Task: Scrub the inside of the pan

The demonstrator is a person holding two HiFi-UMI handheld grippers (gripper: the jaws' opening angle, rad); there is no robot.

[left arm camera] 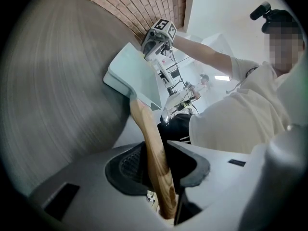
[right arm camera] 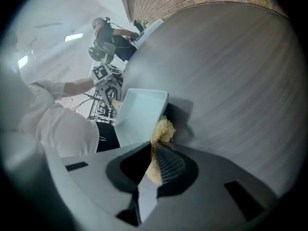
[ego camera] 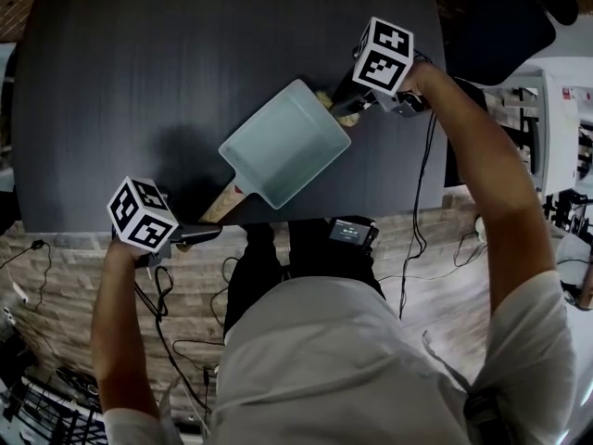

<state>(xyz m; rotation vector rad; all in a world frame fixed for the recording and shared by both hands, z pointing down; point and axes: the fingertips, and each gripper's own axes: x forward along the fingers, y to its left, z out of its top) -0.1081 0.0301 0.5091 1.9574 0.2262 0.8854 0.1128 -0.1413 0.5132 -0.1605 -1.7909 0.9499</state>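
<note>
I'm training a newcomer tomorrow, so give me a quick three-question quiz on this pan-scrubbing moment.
1. True or false: the left gripper is shut on the wooden handle.
2. The right gripper holds: A) a brush, B) a tan scrubber, C) nothing?
3. Fill in: the pan rests on a dark ____.
Key: 1 true; 2 B; 3 table.

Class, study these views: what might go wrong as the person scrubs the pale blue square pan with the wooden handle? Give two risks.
1. The left gripper pinches only the rounded wooden handle, so scrubbing pressure may twist the pale blue square pan in that grip.
2. The right gripper holds the tan fibrous scrubber at the pan's far rim, not on its floor; a push there may shove the pan toward the near edge of the dark grey table.
</note>
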